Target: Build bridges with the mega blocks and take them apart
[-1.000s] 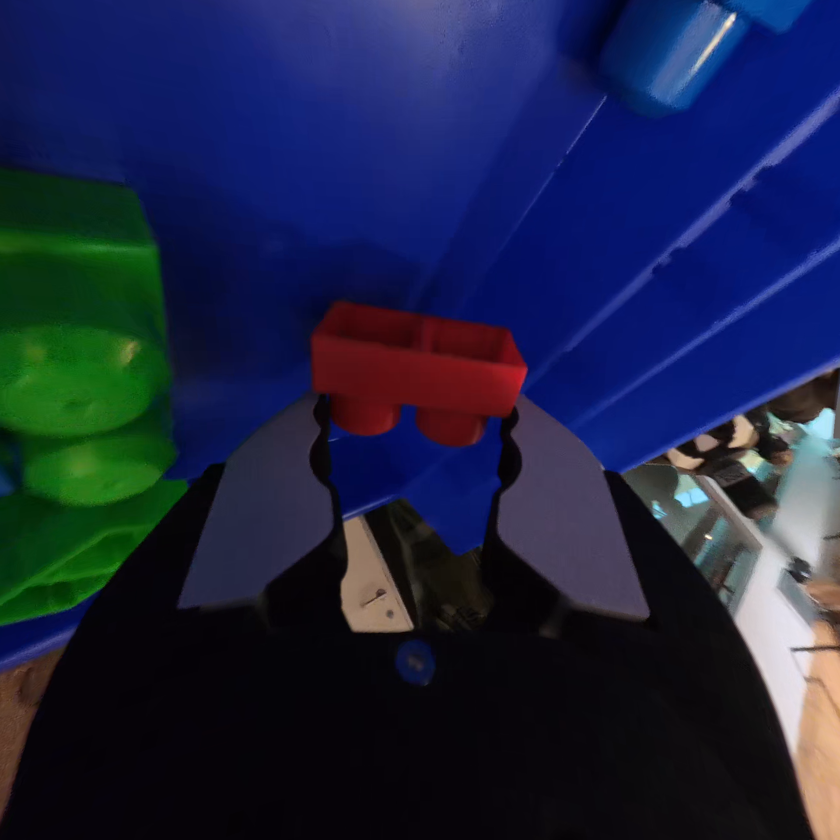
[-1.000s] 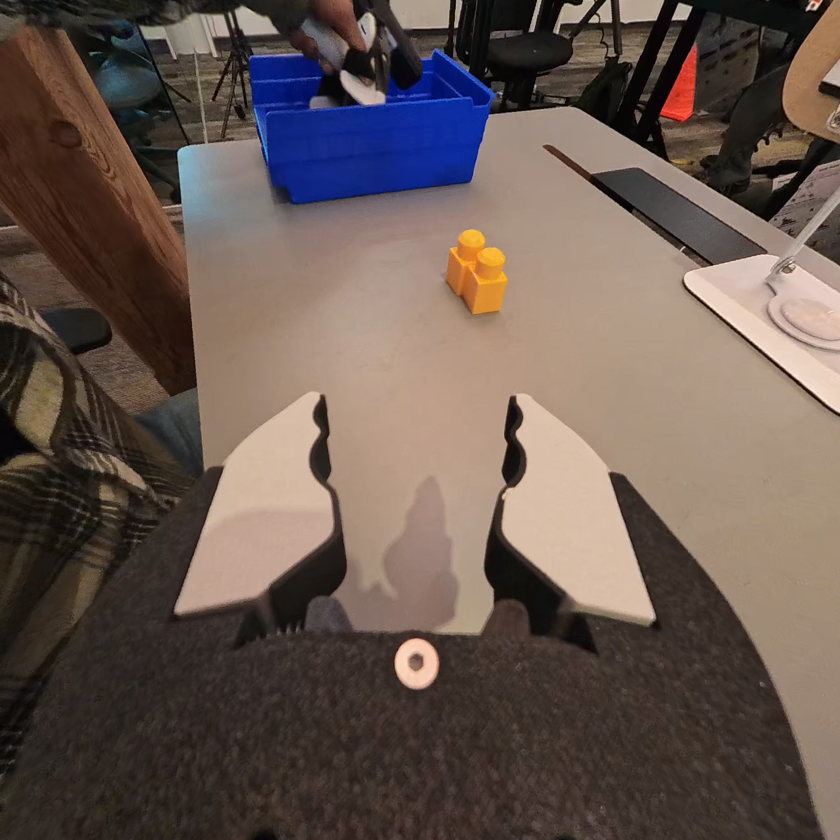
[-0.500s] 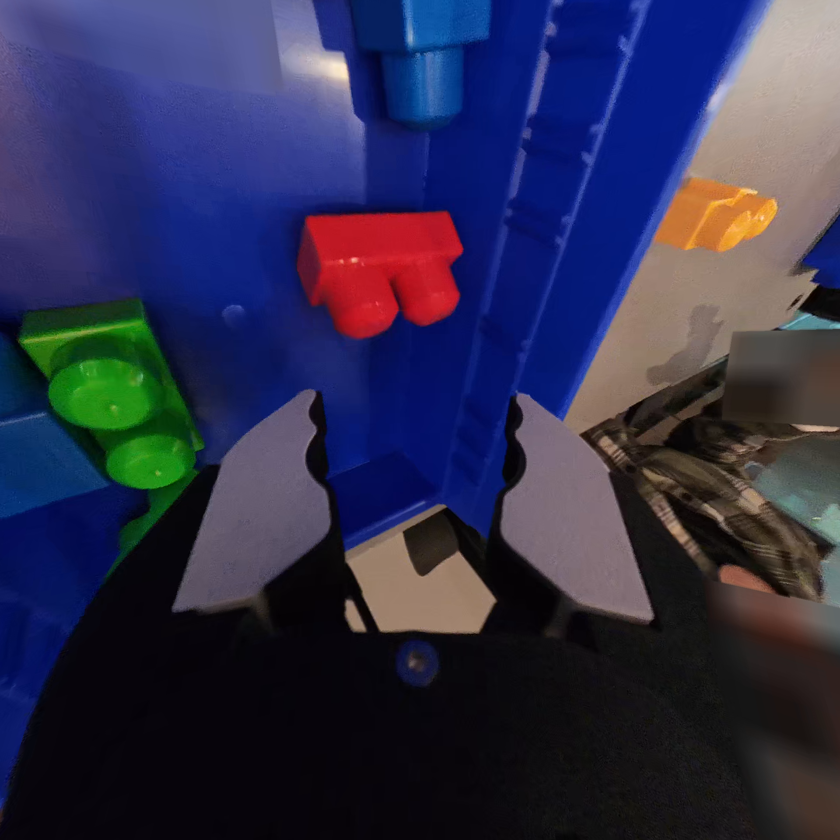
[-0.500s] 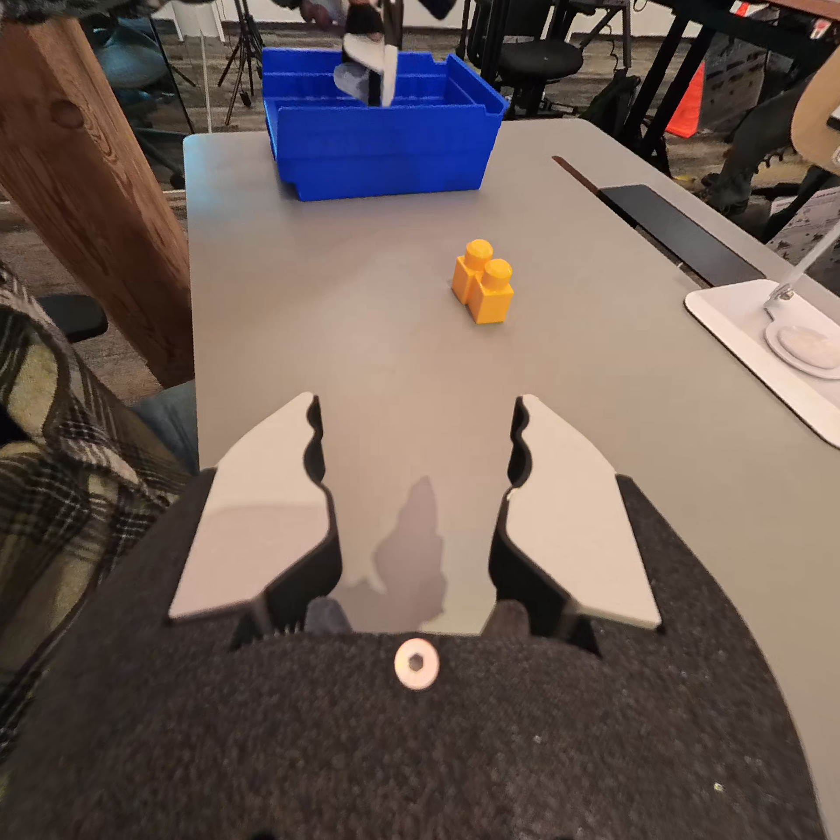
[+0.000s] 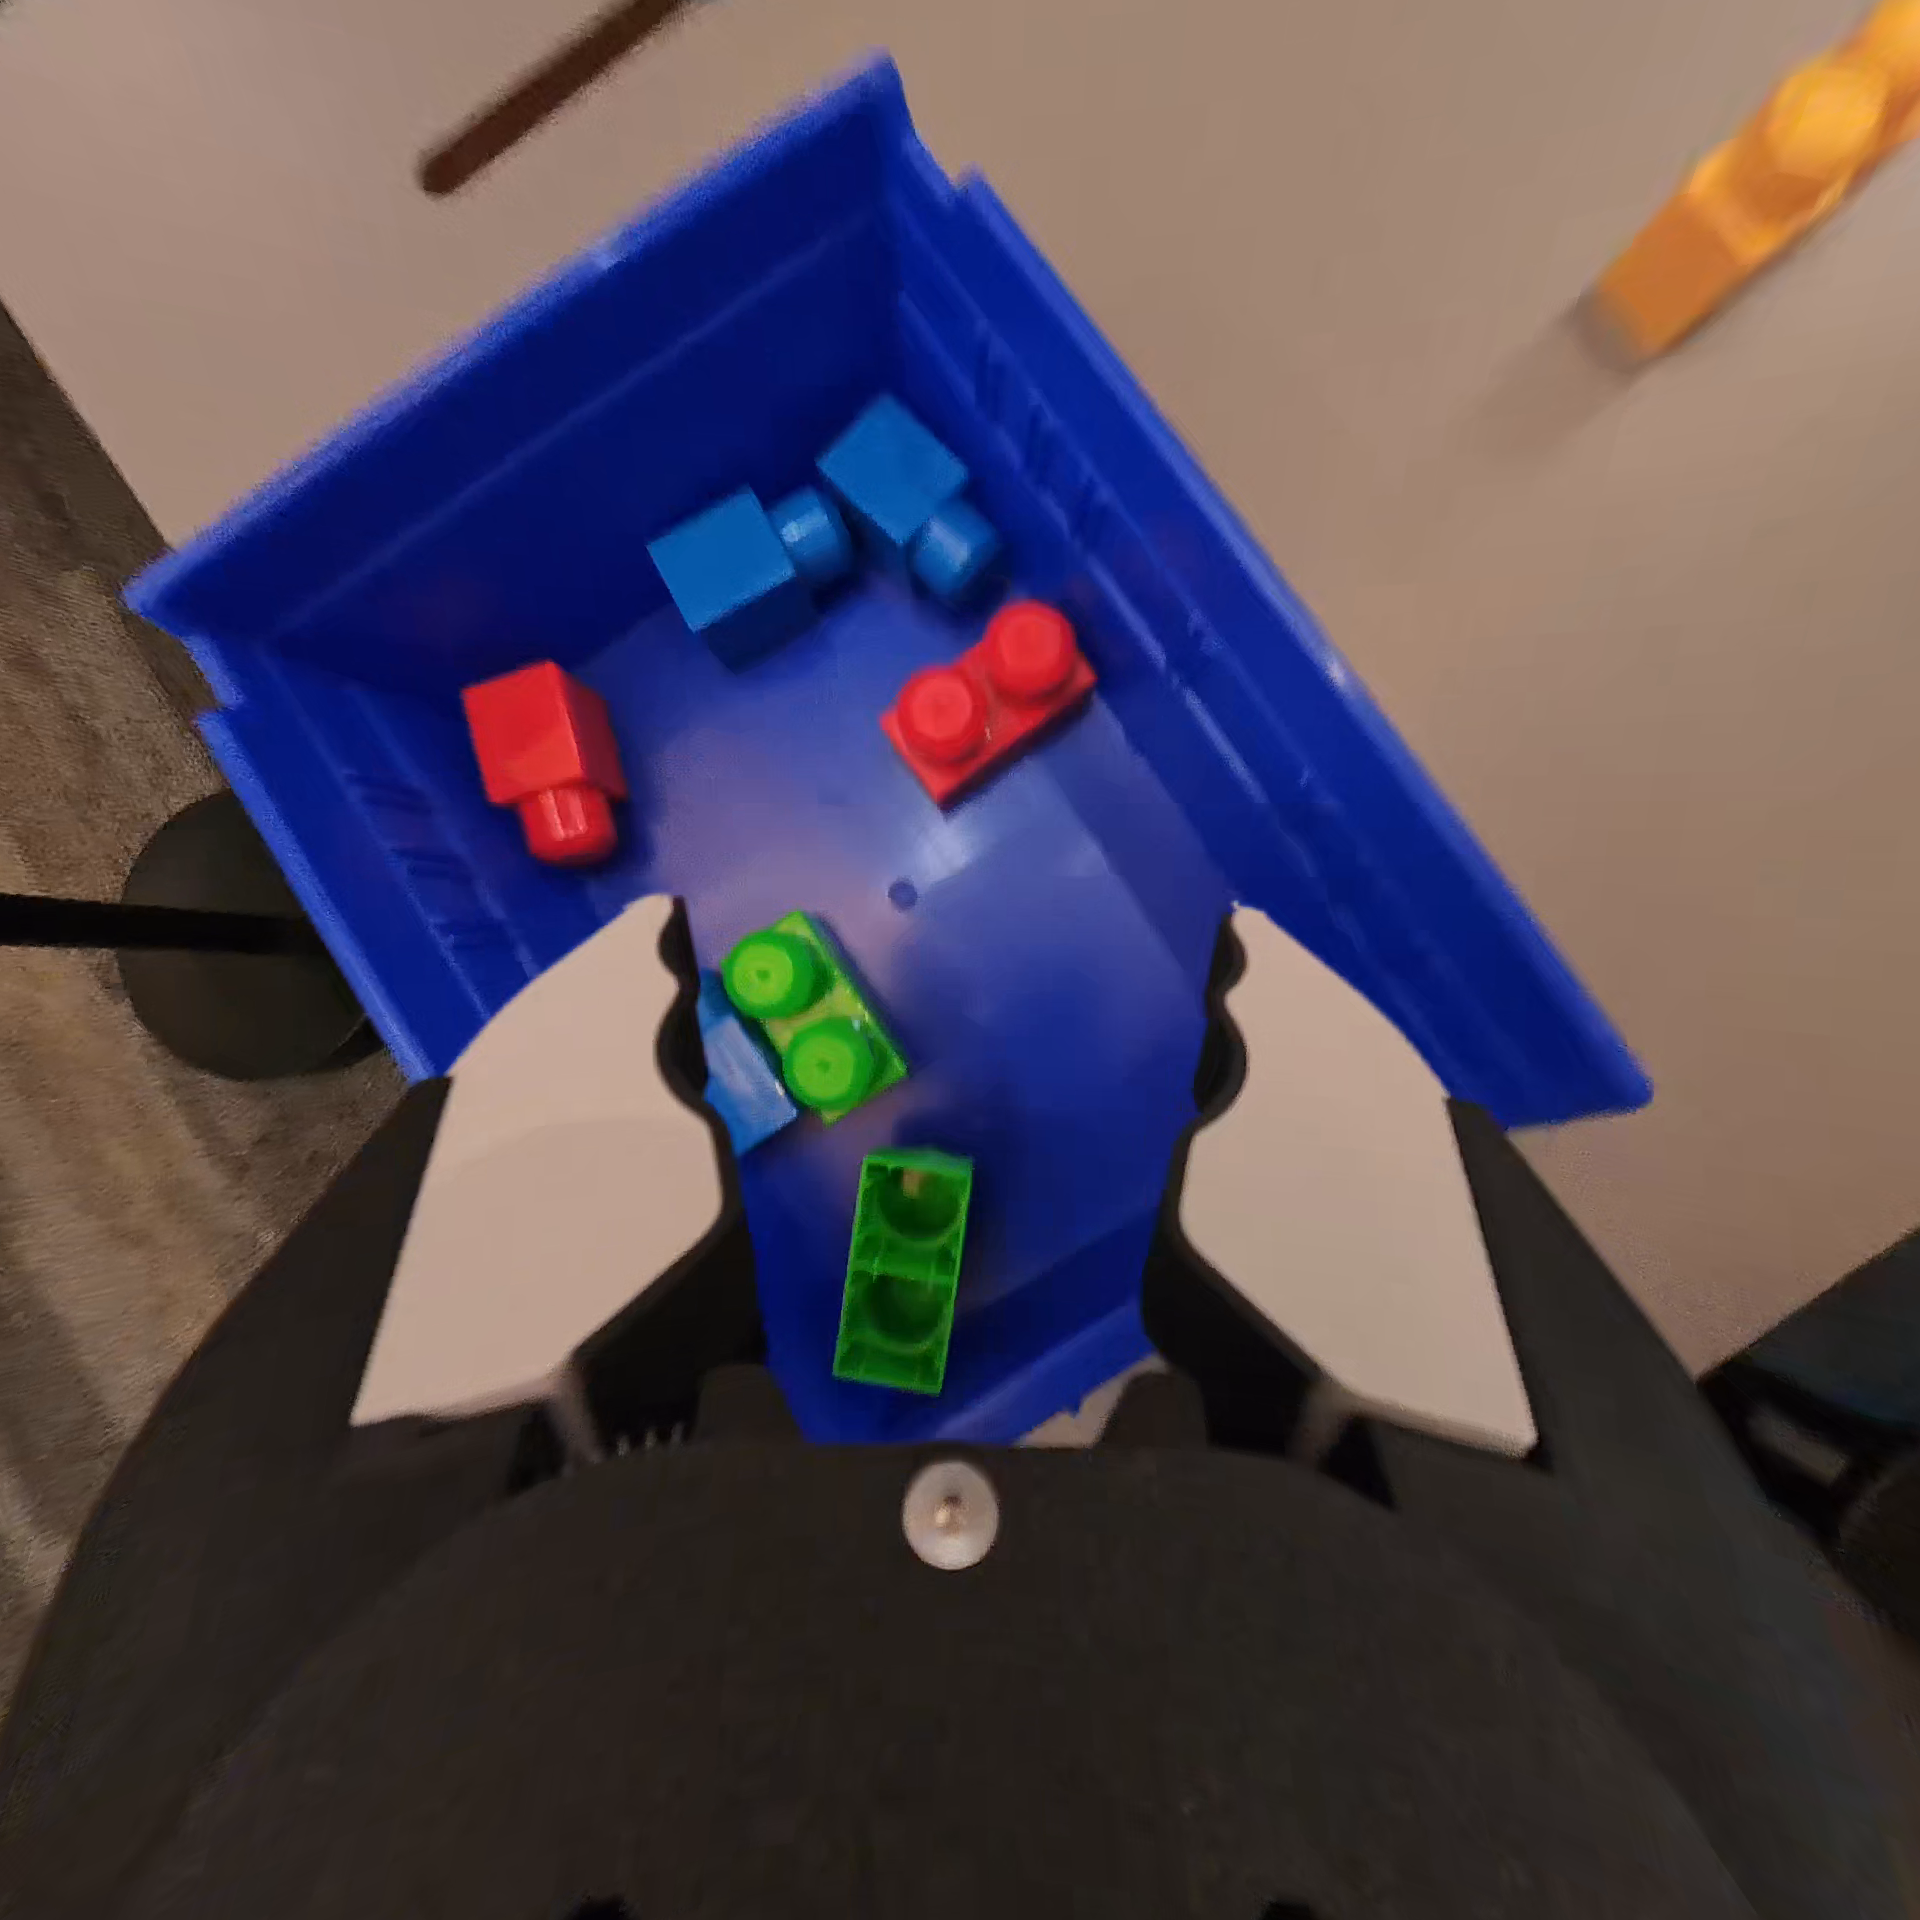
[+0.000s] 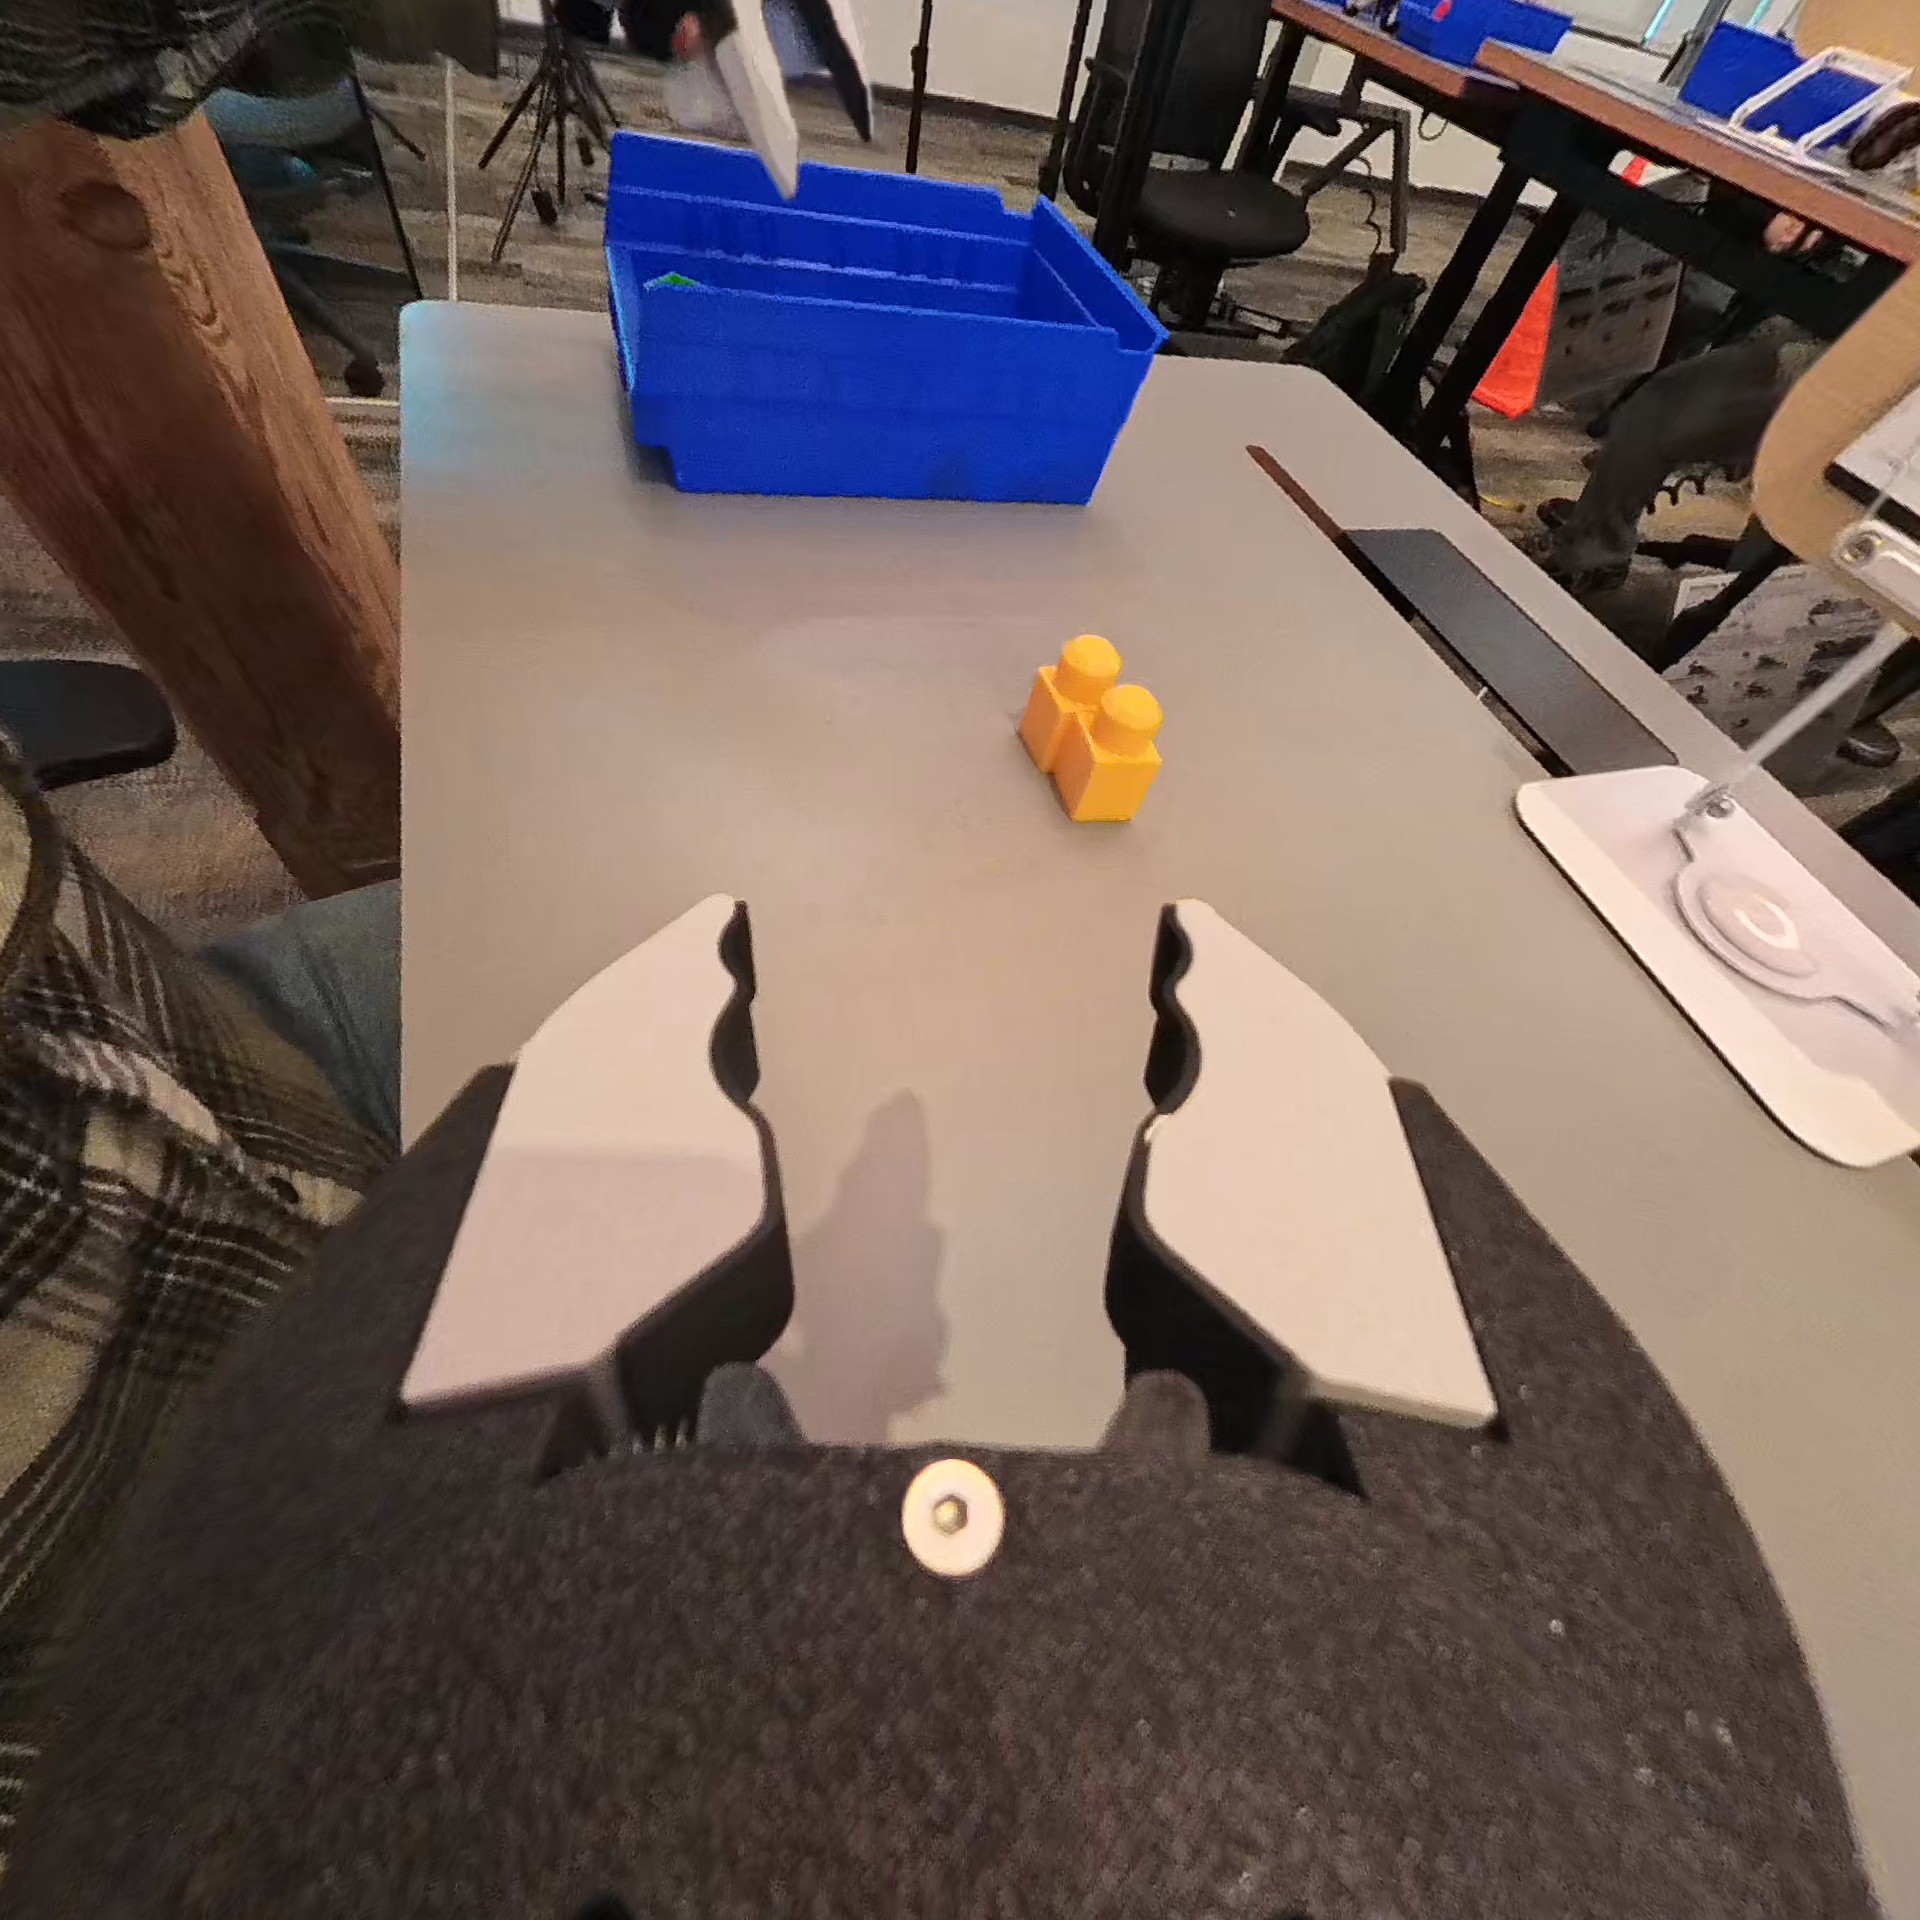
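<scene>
My left gripper (image 5: pixel 951 920) is open and empty, high above a blue bin (image 5: pixel 520 447). In the bin lie a flat red block (image 5: pixel 987 698), a red block on its side (image 5: pixel 542 748), two blue blocks (image 5: pixel 743 577), a green two-stud block (image 5: pixel 810 1013) and a green block lying underside-up (image 5: pixel 902 1268). Two orange blocks (image 6: pixel 1091 727) stand together on the grey table (image 6: pixel 727 748), seen blurred in the left wrist view (image 5: pixel 1756 177). My right gripper (image 6: pixel 951 920) is open and empty, low over the near table. The bin (image 6: pixel 862 416) stands at the far edge, with the left gripper's fingers (image 6: pixel 764 99) above it.
A white stand base (image 6: pixel 1704 935) lies at the table's right edge, and a black strip (image 6: pixel 1496 644) runs behind it. A wooden post (image 6: pixel 177 468) stands left of the table. A plaid sleeve (image 6: pixel 125 1164) is at the near left. Chairs and desks fill the background.
My left gripper let go of the red block in the bin, then rose well above it and now looks down into it. My right gripper stayed open and shifted only slightly.
</scene>
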Demonstrator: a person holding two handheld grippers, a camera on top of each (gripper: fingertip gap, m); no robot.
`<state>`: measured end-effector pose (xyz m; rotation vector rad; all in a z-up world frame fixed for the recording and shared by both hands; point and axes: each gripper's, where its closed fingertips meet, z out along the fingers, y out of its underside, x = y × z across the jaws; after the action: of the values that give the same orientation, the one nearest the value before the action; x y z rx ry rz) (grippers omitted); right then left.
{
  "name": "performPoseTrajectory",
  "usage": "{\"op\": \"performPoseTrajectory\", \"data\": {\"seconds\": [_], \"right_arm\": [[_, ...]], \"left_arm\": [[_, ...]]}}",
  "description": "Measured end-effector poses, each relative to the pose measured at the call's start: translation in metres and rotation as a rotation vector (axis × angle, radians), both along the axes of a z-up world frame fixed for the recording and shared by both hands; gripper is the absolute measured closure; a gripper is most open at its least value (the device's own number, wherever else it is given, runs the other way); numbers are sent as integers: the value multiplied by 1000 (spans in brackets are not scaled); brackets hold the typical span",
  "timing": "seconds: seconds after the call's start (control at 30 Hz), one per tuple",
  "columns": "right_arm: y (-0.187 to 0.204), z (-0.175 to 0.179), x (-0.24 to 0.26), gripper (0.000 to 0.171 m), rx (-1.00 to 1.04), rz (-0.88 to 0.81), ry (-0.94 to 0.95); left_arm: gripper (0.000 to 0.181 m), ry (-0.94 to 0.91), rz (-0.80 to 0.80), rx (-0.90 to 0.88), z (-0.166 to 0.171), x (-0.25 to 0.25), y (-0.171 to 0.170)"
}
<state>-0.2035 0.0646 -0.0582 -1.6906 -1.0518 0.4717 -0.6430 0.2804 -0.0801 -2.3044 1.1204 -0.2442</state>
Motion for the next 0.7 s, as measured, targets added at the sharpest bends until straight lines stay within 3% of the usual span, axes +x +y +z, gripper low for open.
{"op": "performPoseTrajectory", "data": {"seconds": [0.13, 0.3, 0.4, 0.47, 0.6, 0.7], "right_arm": [[-1, 1, -8, 98, 8, 12, -20], [2, 1, -9, 100, 11, 1, -4], [2, -1, -10, 100, 12, 3, -3], [1, -2, -8, 100, 10, 3, -1], [2, -5, 2, 100, 6, -6, 22], [2, -6, 9, 100, 2, -10, 38]], "left_arm": [[90, 162, 21, -57, -24, -27, -15], [122, 122, 79, -96, -31, -31, -17], [133, 58, 188, -229, -39, -26, -14], [153, 22, 270, -318, -46, -26, -12], [164, -55, 386, -459, -58, -21, -5], [165, 11, 464, -502, -74, -32, 1]]}}
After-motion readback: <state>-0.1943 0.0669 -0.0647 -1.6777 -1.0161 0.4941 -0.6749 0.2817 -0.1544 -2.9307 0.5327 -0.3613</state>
